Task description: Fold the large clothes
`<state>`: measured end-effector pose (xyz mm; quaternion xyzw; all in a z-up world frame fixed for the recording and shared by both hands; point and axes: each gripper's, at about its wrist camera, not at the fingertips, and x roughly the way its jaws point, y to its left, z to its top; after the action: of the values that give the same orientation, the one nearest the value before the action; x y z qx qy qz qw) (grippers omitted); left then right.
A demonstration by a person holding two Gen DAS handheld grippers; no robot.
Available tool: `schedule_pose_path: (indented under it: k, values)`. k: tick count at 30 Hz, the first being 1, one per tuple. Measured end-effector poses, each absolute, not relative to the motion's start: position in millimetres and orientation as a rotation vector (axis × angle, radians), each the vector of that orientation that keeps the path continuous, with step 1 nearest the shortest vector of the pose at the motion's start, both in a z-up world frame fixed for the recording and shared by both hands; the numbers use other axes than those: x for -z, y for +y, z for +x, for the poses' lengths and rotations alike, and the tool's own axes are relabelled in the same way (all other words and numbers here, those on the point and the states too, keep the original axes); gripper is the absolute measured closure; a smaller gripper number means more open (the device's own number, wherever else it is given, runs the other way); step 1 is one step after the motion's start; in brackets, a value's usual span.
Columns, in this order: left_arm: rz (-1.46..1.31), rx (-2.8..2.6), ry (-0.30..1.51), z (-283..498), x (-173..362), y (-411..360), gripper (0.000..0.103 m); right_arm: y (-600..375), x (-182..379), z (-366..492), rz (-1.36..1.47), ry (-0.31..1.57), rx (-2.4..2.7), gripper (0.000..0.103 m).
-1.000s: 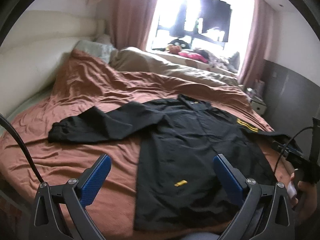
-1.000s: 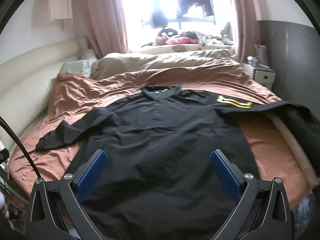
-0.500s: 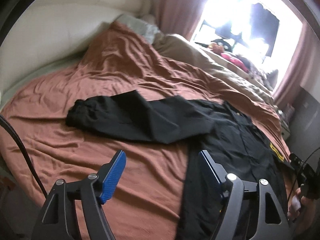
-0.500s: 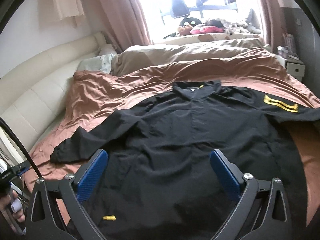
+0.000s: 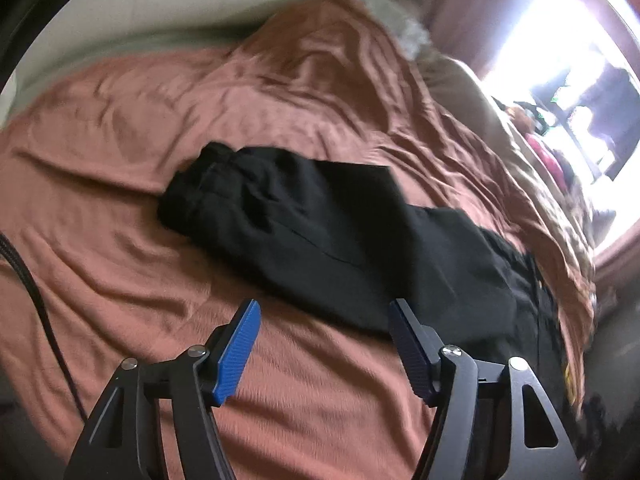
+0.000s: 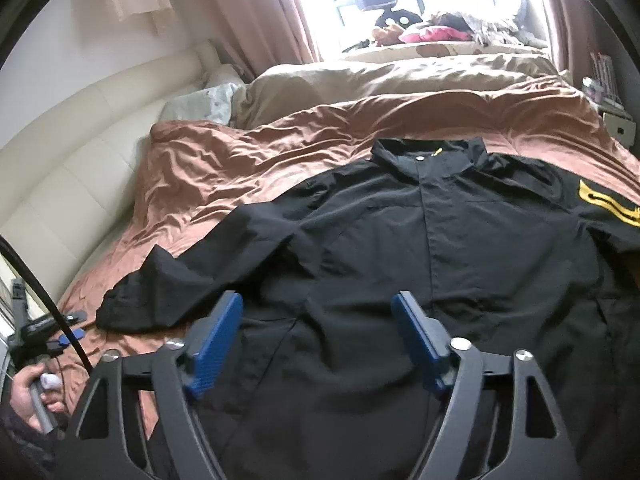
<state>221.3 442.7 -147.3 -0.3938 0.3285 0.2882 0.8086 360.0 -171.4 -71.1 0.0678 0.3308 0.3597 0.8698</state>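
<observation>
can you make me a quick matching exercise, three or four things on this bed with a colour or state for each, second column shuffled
Things:
1. jacket
2. bedspread
3. shoulder patch
4. left gripper

Descriptions:
a. yellow stripes
b. open over the bedspread, just short of the sleeve
c. black, spread flat, front up
d. rust brown, wrinkled

Pairs: 1-c, 2-d, 3-a, 4-b

**Clearance over the bed surface**
Bare brown bedspread [image 5: 120,208] lies between the left gripper [image 5: 324,344] and the jacket sleeve [image 5: 288,224], toward the bed's left edge. A beige duvet [image 6: 384,80] and pillow [image 6: 200,102] heap along the far edge. The black jacket [image 6: 420,248] covers the near middle.
</observation>
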Motion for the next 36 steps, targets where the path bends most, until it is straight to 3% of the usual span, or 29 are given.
schedule_pose_path:
  k: [7, 9, 11, 12, 14, 20, 22, 27, 36]
  values:
    - [-0.976, -0.68, 0.731, 241, 194, 473, 0.039, -135, 63, 380, 0.164, 0.707, -0.759, 0.037]
    - [-0.969, -0.692, 0.748, 250, 201, 478, 0.062, -126, 65, 386, 0.159, 0.715, -0.77, 0.045]
    - [-0.947, -0.709, 0.753, 256, 201, 483, 0.079, -116, 67, 397, 0.155, 0.727, -0.79, 0.059]
    - [-0.942, -0.709, 0.747, 258, 198, 486, 0.09, -110, 67, 405, 0.157, 0.735, -0.795, 0.061]
    - [-0.924, -0.696, 0.718, 260, 186, 490, 0.094, -102, 68, 418, 0.17, 0.745, -0.805, 0.064]
    - [-0.829, -0.654, 0.591, 263, 125, 497, 0.1, -60, 84, 465, 0.237, 0.845, -0.836, 0.065]
    - [-0.796, -0.637, 0.56, 266, 105, 495, 0.1, -42, 91, 480, 0.252, 0.882, -0.849, 0.074]
    - [-0.719, -0.581, 0.517, 275, 64, 484, 0.1, 11, 119, 516, 0.265, 0.992, -0.87, 0.082]
    - [-0.626, -0.515, 0.483, 300, 14, 457, 0.1, 56, 171, 564, 0.3, 1.146, -0.859, 0.084]
